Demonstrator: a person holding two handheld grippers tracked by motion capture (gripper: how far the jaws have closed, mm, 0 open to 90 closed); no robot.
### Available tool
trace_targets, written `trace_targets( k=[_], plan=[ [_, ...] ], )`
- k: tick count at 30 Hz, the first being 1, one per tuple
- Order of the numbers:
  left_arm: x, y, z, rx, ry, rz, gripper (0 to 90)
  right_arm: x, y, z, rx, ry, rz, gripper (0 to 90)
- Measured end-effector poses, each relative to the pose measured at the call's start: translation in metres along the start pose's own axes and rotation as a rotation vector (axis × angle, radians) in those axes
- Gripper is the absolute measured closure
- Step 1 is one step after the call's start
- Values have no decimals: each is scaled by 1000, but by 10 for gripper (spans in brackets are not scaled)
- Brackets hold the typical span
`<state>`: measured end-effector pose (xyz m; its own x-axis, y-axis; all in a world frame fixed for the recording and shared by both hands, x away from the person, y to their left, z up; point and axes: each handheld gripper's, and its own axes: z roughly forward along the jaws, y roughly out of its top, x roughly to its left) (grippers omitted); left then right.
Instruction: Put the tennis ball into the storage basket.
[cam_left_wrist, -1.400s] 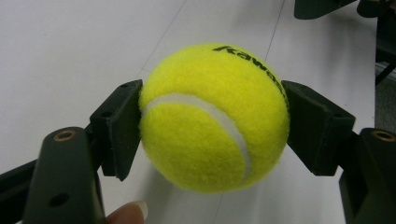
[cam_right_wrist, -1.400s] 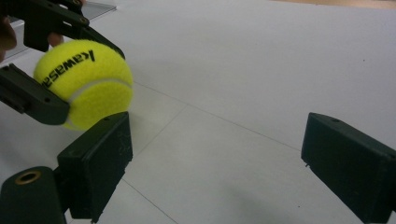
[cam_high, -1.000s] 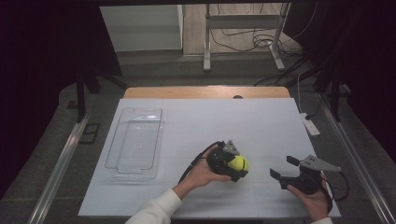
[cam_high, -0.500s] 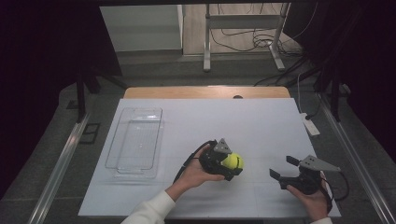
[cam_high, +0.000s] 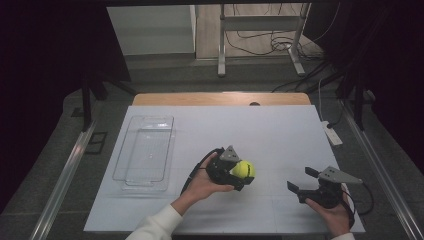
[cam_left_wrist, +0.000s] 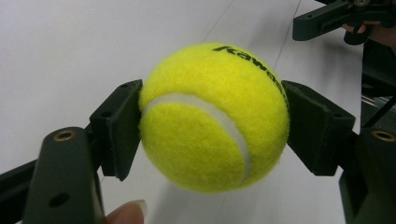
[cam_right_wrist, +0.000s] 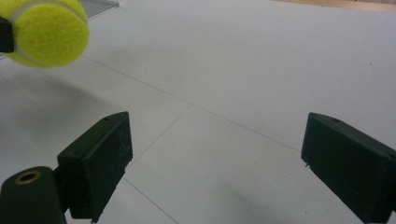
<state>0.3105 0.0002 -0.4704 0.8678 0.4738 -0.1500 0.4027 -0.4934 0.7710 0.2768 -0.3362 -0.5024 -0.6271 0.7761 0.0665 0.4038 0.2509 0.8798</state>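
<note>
A yellow tennis ball (cam_high: 243, 170) is clamped between the jaws of my left gripper (cam_high: 242, 172), held a little above the white table near its middle front. In the left gripper view the ball (cam_left_wrist: 214, 116) sits squarely between both black pads, which press on its sides. My right gripper (cam_high: 304, 181) rests at the front right with its jaws wide open and nothing between them (cam_right_wrist: 217, 161). The right gripper view catches the ball (cam_right_wrist: 46, 31) at its upper left, off to the side of the open jaws.
A clear plastic tray (cam_high: 145, 152) lies empty on the left part of the white table (cam_high: 270, 130). A small white device (cam_high: 333, 135) sits at the table's right edge. Metal rails run along both sides on the floor.
My left gripper has carried the ball a short way leftward, away from the right gripper. The right gripper has stayed where it was, still open.
</note>
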Motion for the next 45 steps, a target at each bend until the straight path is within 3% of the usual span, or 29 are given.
trace_targets(
  k=[45],
  plan=[
    [18,1,-47,-133,55,-50,270,-1,-1,-1,-1,-5,-1,93]
  ],
)
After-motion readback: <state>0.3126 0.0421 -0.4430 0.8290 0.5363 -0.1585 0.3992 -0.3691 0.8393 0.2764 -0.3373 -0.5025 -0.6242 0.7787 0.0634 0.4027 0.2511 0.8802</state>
